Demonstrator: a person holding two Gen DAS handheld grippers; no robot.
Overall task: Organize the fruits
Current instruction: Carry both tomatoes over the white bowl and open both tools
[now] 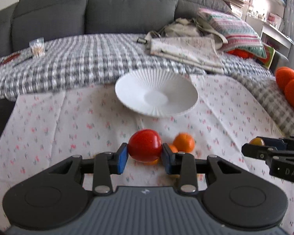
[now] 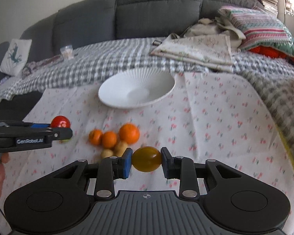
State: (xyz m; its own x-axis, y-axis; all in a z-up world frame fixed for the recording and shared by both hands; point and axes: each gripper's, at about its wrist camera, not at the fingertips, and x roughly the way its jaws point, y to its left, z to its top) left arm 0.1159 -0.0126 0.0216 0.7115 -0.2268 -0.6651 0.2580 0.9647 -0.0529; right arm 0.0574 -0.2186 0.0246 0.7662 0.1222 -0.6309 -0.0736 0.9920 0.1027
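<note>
Glossy red tomato [image 1: 145,145] clamped in left gripper [image 1: 144,156], amber-yellow oval fruit [image 2: 146,159] in right gripper [image 2: 146,161]

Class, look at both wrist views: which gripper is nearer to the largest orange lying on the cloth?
Left. The left gripper, gripping the red fruit, is right beside the largest orange; the right gripper sits farther off.

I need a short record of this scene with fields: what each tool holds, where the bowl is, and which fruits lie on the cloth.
left tool: shut on a red apple, lifted off the cloth
right tool: shut on a yellow-brown fruit
bowl: white, ribbed, empty, on the flowered cloth in front of the sofa
fruits on cloth: three oranges, a few small tan fruits beside them
fruits in bowl: none yet
</note>
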